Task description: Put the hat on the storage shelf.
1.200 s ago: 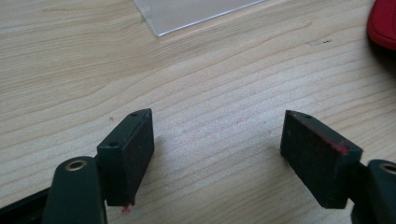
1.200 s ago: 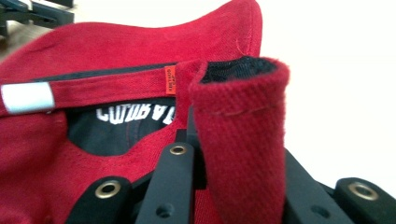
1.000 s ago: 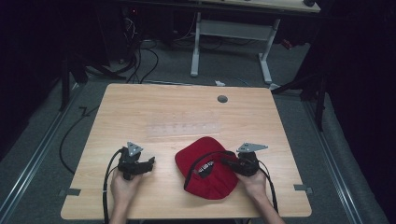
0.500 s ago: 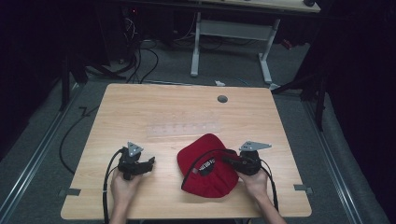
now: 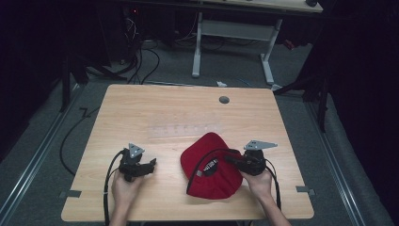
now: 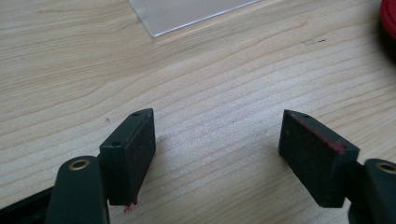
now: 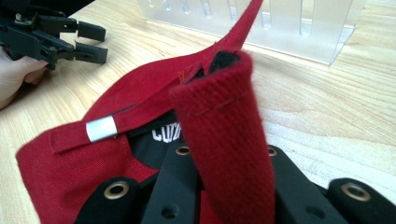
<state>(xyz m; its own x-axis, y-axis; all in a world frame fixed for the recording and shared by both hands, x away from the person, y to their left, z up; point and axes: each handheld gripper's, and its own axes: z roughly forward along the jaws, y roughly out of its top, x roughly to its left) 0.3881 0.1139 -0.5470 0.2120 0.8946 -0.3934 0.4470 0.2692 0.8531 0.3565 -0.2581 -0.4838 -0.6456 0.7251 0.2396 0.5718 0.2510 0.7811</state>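
Two grippers are working over a wooden table [image 5: 141,108], which is carrying a red cap [image 5: 214,169] near its front edge, right of centre. Behind the cap, a clear slotted rack [image 7: 280,23] is standing on the wood. The cap is lying with its inside facing up, a black label and a strap with a silver tab [image 7: 101,128] showing. The right gripper [image 5: 235,161] is sitting at the cap's right side, reaching in over its rim, and its jaws are clamping tight on a fold of the red fabric, which is rising between them in the right gripper view. The left gripper [image 5: 151,165] is resting on the table well left of the cap, apart from it, its jaws standing wide with bare wood between them.
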